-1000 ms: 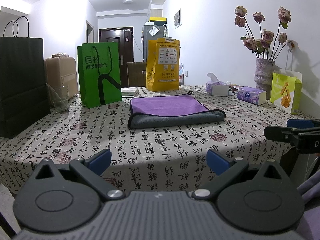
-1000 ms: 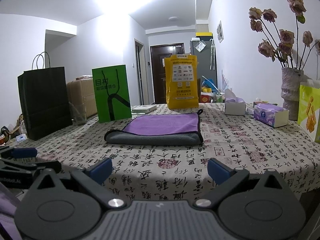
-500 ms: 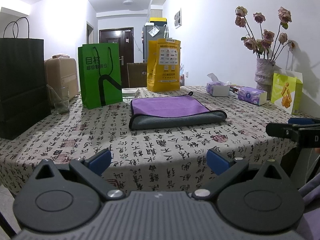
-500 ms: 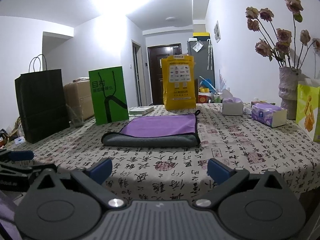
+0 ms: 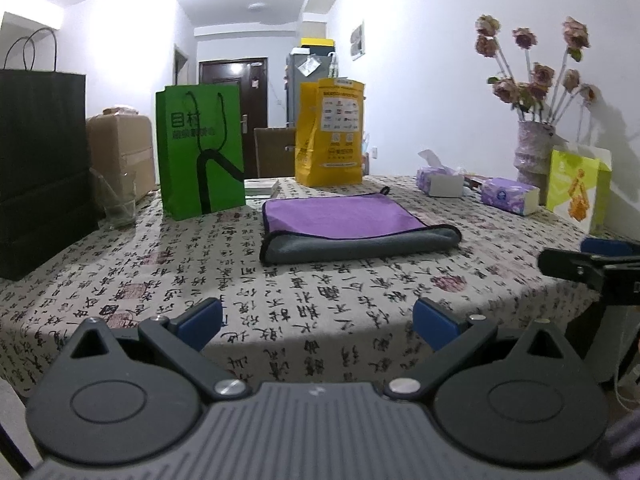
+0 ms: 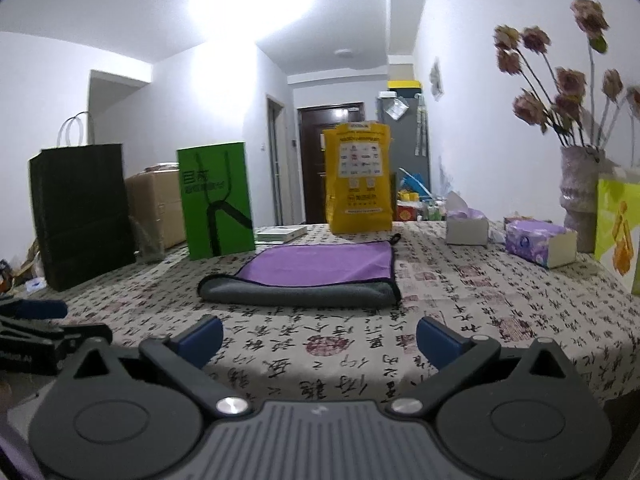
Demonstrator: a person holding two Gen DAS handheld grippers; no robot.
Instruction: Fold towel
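A long table fills the room's middle, draped in a cloth printed with black calligraphy. Along its far left side stand a tall black paper bag, a green paper bag and, farther back near the table's end, a yellow bag. By the right-hand wall a vase of faded roses rises behind a light green gift bag.

The towel lies flat near the centre of the table, already doubled over: purple face up, grey underside showing along the rolled near fold, a black trim round its edges and a small loop at the far right corner. It is well apart from both tools.

Two tissue packs sit to the towel's right: a purple one and a pale box with a tissue poking out.

The left gripper hangs low at the near table edge, its blue-tipped fingers spread wide with nothing between them. The right gripper sits beside it at the same edge, likewise spread wide and holding nothing.
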